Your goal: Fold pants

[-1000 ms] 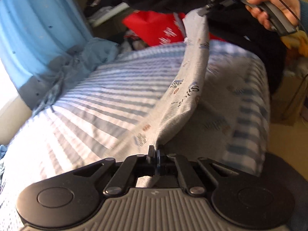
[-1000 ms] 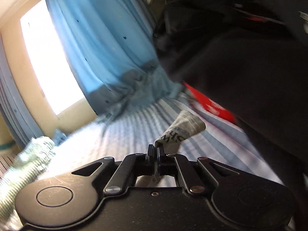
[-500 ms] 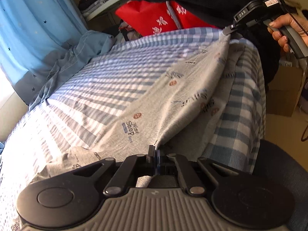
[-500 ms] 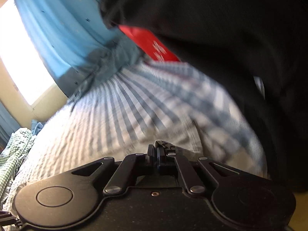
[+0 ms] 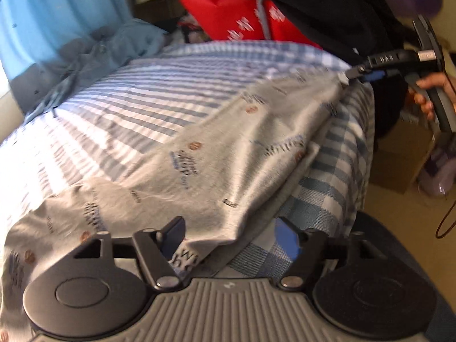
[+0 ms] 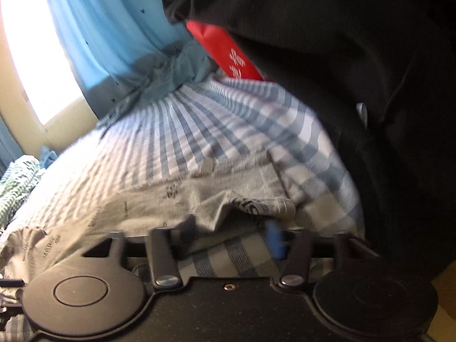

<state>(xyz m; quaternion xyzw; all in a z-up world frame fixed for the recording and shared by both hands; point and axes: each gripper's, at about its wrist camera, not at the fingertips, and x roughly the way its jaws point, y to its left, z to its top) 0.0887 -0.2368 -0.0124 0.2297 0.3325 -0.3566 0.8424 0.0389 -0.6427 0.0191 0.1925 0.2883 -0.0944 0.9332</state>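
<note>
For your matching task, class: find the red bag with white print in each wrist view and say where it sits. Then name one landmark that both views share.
Left wrist view: the red bag sits at top centre, beyond the far edge of the checked bed sheet.
Right wrist view: the red bag sits upper centre, partly under the black garment.
Shared landmark: the blue curtain, left of the bag in both.

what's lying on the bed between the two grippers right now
The grey printed pants, spread over the checked bedsheet, span from left gripper to right gripper; left wrist view.
</note>
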